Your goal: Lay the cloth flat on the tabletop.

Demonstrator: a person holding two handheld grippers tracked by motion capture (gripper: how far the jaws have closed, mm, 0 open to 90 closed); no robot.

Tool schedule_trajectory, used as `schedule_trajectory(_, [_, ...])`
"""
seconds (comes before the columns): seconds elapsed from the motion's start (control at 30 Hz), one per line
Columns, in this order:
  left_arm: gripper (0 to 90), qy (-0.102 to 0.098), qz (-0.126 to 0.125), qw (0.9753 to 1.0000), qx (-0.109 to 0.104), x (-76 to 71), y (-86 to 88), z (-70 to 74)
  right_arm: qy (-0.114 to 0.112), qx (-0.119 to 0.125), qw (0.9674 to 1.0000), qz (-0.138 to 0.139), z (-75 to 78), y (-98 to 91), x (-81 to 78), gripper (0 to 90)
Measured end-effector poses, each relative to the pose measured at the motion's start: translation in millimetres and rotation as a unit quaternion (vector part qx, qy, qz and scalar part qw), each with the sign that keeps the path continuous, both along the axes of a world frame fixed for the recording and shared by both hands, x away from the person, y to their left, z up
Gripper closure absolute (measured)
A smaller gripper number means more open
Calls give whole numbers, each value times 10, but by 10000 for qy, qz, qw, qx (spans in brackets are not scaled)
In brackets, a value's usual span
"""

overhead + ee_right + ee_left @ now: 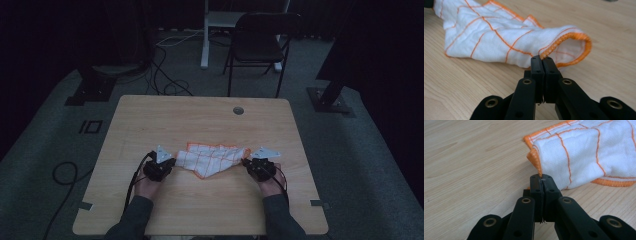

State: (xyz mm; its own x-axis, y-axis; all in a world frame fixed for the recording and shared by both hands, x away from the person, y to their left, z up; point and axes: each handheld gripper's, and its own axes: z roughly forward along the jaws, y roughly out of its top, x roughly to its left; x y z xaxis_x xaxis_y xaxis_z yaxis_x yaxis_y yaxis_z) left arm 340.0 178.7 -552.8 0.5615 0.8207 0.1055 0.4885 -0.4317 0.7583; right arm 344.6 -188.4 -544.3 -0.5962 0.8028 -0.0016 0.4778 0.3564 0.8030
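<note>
Lying crumpled at the middle of the wooden table (150, 120): white cloth (212, 159) with orange lines. Pinched at its edges by left gripper (541, 179) and right gripper (541, 59), jaws pressed together on the hem. Beyond the table, a black chair (260, 42) and floor cables (170, 85) (seen from the high view).

The high view is dimly lit: the table (200, 120) is weakly illuminated from above, while the floor around it is lost in near darkness and fine detail is grainy. Both gripper views are evenly and brightly lit; the cloth (584, 147) is rendered sharply, with only soft shadows cast beneath it.
</note>
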Motion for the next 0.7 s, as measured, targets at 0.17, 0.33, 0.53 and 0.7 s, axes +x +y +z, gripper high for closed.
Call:
schedule_trajectory(0.17, [893, -60, -2, 10000, -19, -27, 11, 39, -127, 48, 9999, 8, 120, -32, -41, 888])
schedule_trajectory(0.33, [893, -132, 12, 9999, -105, -54, 21, 88, -264, 26, 9996, 66, 255, -37, -91, 887])
schedule_trajectory(0.53, [893, -178, 9, 9998, -122, -75, 15, 124, -351, 37, 9993, 115, 357, -24, -128, 887])
schedule_trajectory(0.7, [892, -137, 59, 9998, -95, -42, 1, 85, -234, -3, 9997, 33, 295, -22, -47, 886])
